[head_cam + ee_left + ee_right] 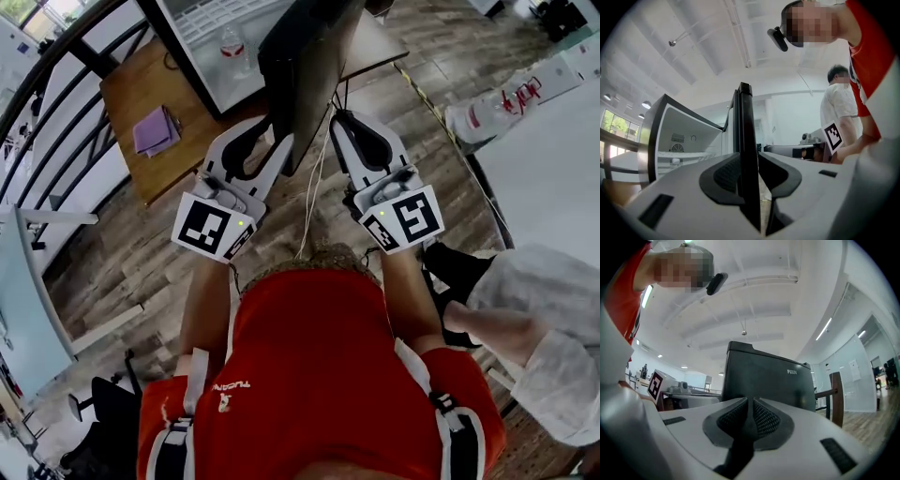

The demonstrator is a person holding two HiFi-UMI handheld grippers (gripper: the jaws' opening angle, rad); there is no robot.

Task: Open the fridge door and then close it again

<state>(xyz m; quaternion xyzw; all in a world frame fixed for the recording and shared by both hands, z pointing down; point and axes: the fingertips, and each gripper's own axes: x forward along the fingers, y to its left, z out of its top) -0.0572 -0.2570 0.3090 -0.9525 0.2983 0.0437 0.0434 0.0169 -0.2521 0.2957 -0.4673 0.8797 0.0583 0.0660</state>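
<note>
Red-shirted person (309,375) fills the head view at 6 o'clock, a gripper in each hand reaching toward 12. Left gripper (260,142) straddles the free edge of the dark fridge door (305,66), its pads closed against both faces of the panel. Right gripper (357,124), at 3 o'clock of the door, has its jaws together on nothing, its tip just beside the door's outer face; contact cannot be told. Fridge (211,84) stands open at 11 o'clock, its white cabinet holding a wire shelf (220,17) and one clear bottle (232,47) with a red label. Wooden bench (127,89) at 10 o'clock carries a purple cloth (156,131). Second person (548,319), in white, stands at 4 o'clock.
</note>
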